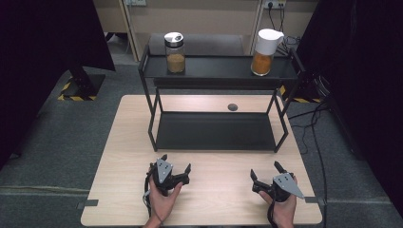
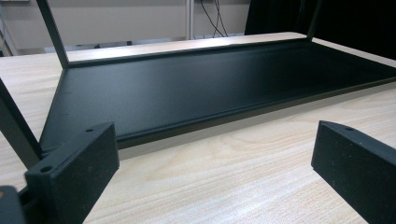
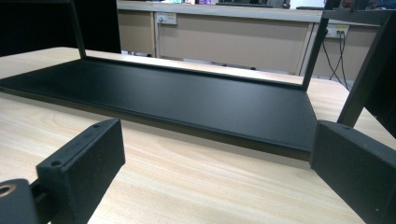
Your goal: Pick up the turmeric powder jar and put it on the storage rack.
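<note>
Resting on table [image 1: 119,156], left tongs [image 1: 177,164] released, empty, before two-tier black rack [image 1: 216,137]. Spice jar [image 1: 175,52] left on top shelf, white-lidded dispenser [image 1: 264,52] right. Right tongs [image 1: 266,170] released, empty. Start pose; next probably long reach up to jars.

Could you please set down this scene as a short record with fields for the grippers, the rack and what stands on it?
left gripper: open, holding nothing, low over the table near the rack's front left
right gripper: open, holding nothing, low over the table near the rack's front right
rack: black, two shelves, on the wooden table
top shelf, left: glass jar with a metal lid, brown contents
top shelf, right: white-topped jar, orange contents
bottom shelf: bare
</note>
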Motion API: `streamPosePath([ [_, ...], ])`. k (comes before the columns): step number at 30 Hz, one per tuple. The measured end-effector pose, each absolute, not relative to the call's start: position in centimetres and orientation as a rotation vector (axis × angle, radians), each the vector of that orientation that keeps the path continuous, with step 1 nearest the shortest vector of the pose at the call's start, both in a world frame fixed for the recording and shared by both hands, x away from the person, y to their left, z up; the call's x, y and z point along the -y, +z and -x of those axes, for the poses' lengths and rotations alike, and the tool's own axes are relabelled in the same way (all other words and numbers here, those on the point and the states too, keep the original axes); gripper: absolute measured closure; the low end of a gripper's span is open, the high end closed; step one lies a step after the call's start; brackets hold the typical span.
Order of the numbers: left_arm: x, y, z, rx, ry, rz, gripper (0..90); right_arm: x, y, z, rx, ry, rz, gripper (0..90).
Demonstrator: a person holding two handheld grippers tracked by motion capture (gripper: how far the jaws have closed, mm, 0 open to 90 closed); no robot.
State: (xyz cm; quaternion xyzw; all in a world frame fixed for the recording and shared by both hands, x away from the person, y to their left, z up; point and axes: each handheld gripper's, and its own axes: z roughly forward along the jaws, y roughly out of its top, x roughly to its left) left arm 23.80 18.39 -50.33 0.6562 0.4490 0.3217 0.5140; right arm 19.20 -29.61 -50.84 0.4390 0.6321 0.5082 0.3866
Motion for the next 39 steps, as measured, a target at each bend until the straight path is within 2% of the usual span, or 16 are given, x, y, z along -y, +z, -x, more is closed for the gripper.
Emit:
streamPosePath([
  [39,-18.66,-50.31,-23.84,-1.100,0.753,-1.562,0.0,29.79,-51.65,-18.76,-1.608,1.302,-1.089,3.4],
])
